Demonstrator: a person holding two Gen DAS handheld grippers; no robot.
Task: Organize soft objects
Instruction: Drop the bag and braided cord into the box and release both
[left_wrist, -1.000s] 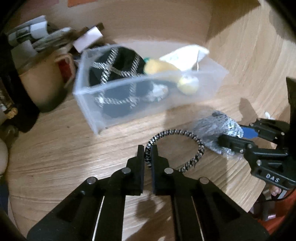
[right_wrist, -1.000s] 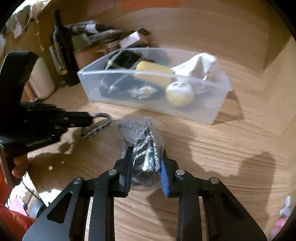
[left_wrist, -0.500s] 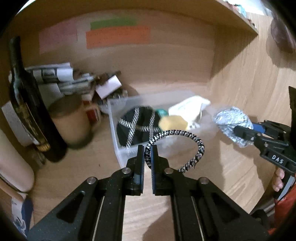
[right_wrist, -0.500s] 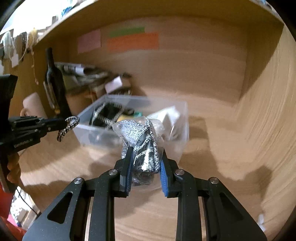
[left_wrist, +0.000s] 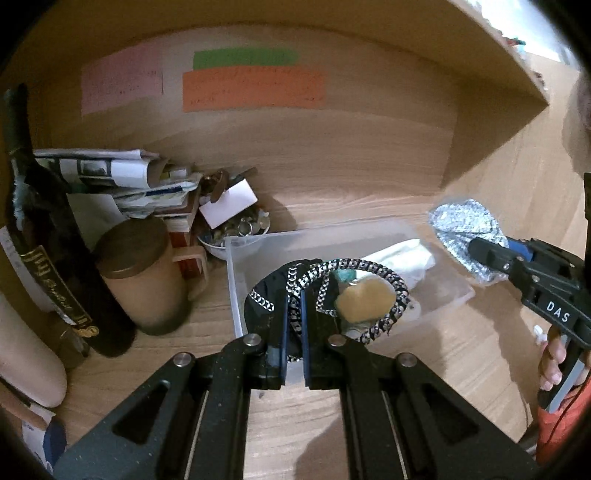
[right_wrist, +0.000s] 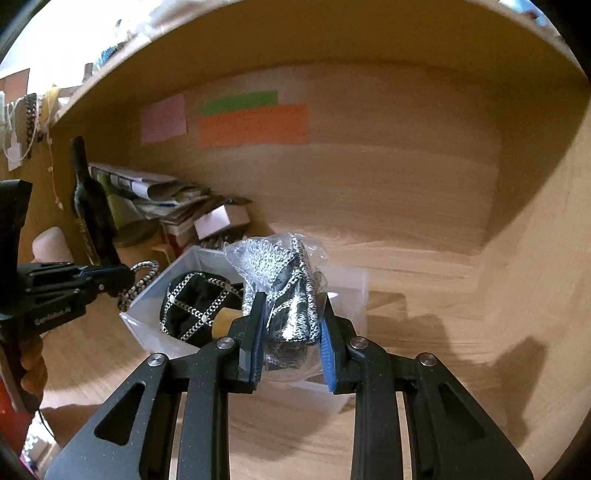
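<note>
While the left gripper (left_wrist: 294, 325) pinches a black-and-white braided loop (left_wrist: 373, 291) between its closed fingers, the loop hangs above the clear plastic bin (left_wrist: 236, 280) on the wooden desk (left_wrist: 443, 362). At 3 o'clock in the left view, the right gripper (right_wrist: 291, 332) is clamped on a bagged grey knit piece (right_wrist: 280, 277), held off the desk just beyond the bin's right end.

At the left edge of the left wrist view a dark wine bottle (left_wrist: 55, 266) stands on the wooden table (left_wrist: 443, 369), a tan lidded mug (left_wrist: 142, 273) just beside it. Behind them lie stacked newspapers (left_wrist: 122, 177), a white card (left_wrist: 228, 202) and a small bowl of coins (left_wrist: 240, 230). On the back wall in the upper centre hang pink (left_wrist: 122, 83), green (left_wrist: 245, 58) and orange (left_wrist: 253, 90) paper notes.
</note>
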